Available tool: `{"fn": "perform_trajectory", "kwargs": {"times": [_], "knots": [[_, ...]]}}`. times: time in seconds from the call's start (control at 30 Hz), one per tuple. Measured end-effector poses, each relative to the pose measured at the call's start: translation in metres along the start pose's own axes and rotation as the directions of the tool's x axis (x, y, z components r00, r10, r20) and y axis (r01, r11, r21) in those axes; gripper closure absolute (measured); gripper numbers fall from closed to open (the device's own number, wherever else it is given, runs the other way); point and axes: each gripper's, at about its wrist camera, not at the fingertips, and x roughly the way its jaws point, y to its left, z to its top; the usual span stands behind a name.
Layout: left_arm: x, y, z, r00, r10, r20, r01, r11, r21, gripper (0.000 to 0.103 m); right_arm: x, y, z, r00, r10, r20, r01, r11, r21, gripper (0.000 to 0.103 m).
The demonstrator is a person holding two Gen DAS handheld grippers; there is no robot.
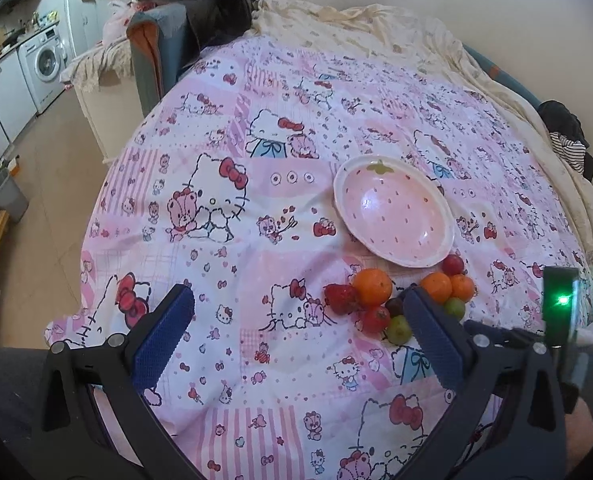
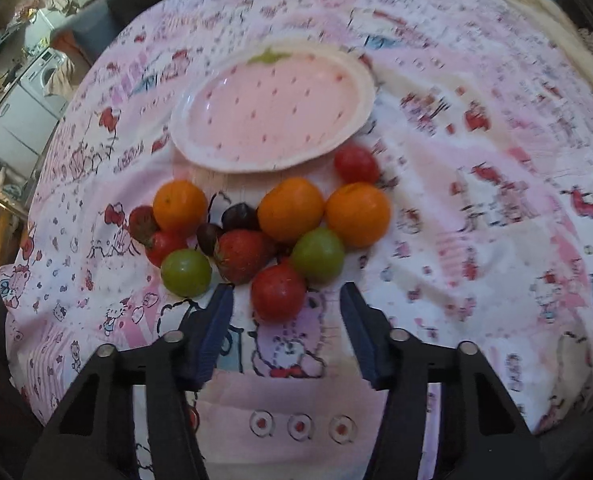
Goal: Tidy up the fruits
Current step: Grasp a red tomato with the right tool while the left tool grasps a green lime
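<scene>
**Fruit pile below plate, none gripped**

Left wrist: left gripper (image 1: pixel 296 320) spread wide, empty, over the quilt; strawberry plate (image 1: pixel 346 184) bare.

Right wrist: right gripper (image 2: pixel 286 308) part-open, empty, red tomato (image 2: pixel 278 294) just ahead. Light, smooth, squashable; pinch its widest middle gently.

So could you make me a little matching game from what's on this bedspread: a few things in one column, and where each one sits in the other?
Things:
1. pink strawberry plate
2. red tomato
3. strawberry
4. small red tomato

Places:
A. in the middle of the fruit pile
B. beyond the pile, with nothing on it
C. nearest the right gripper, just ahead of its open jaws
D. right beside the plate's rim

Pairs: 1-B, 2-C, 3-A, 4-D
</scene>
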Motion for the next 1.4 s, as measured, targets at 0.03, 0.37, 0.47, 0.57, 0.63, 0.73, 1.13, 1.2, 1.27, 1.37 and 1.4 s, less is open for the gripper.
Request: {"fn": "perform_trajectory", "kwargs": {"times": [0.03,0.37,0.47,0.57,0.63,0.73,1.13,1.2,1.27,1.37,1.4], "knots": [[0.001,0.0,0.0,1.0,-0.001,-0.007,0.001,1.0,-0.003,0.0,0.006,0.001,0.001,1.0,0.008,-0.013,-0.008,1.0,0.004,0.051],[0.018,-0.001,-0.007,0.997,0.012,-0.072,-0.011,1.0,0.012,0.0,0.006,0.0,0.0,0.999,0.041,-0.03,-0.041,0.999,0.001,0.072],[0.028,-0.001,-0.014,0.993,0.002,-0.116,-0.001,1.0,0.013,0.0,-0.008,-0.001,-0.005,0.997,0.076,-0.01,-0.076,0.997,0.011,0.072],[0.04,-0.01,-0.023,0.985,-0.024,-0.169,0.031,0.999,0.04,0.001,-0.022,-0.004,-0.008,0.994,0.109,0.02,-0.109,0.993,0.033,0.072],[0.048,-0.022,-0.027,0.979,-0.048,-0.197,0.06,0.997,0.056,0.009,-0.033,-0.01,-0.009,0.991,0.121,0.056,-0.125,0.991,0.055,0.072],[0.063,-0.046,-0.035,0.957,-0.113,-0.266,0.135,0.989,0.065,0.021,-0.046,-0.016,-0.012,0.986,0.13,0.107,-0.14,0.986,0.089,0.071],[0.113,-0.087,-0.045,0.924,-0.135,-0.358,0.148,0.989,0.011,0.063,-0.057,-0.035,-0.014,0.976,0.154,0.155,-0.179,0.971,0.16,0.072],[0.115,-0.087,-0.045,0.929,-0.124,-0.349,0.131,0.991,-0.004,0.064,-0.057,-0.038,-0.014,0.974,0.165,0.157,-0.191,0.966,0.175,0.071],[0.116,-0.087,-0.046,0.931,-0.117,-0.346,0.121,0.993,-0.012,0.068,-0.057,-0.042,-0.015,0.973,0.172,0.156,-0.2,0.961,0.19,0.071],[0.115,-0.089,-0.045,0.925,-0.141,-0.352,0.145,0.989,-0.015,0.082,-0.058,-0.046,-0.015,0.97,0.182,0.163,-0.214,0.955,0.207,0.071],[0.113,-0.091,-0.045,0.927,-0.136,-0.35,0.143,0.99,-0.004,0.082,-0.058,-0.046,-0.015,0.969,0.185,0.164,-0.217,0.954,0.208,0.071]]}}
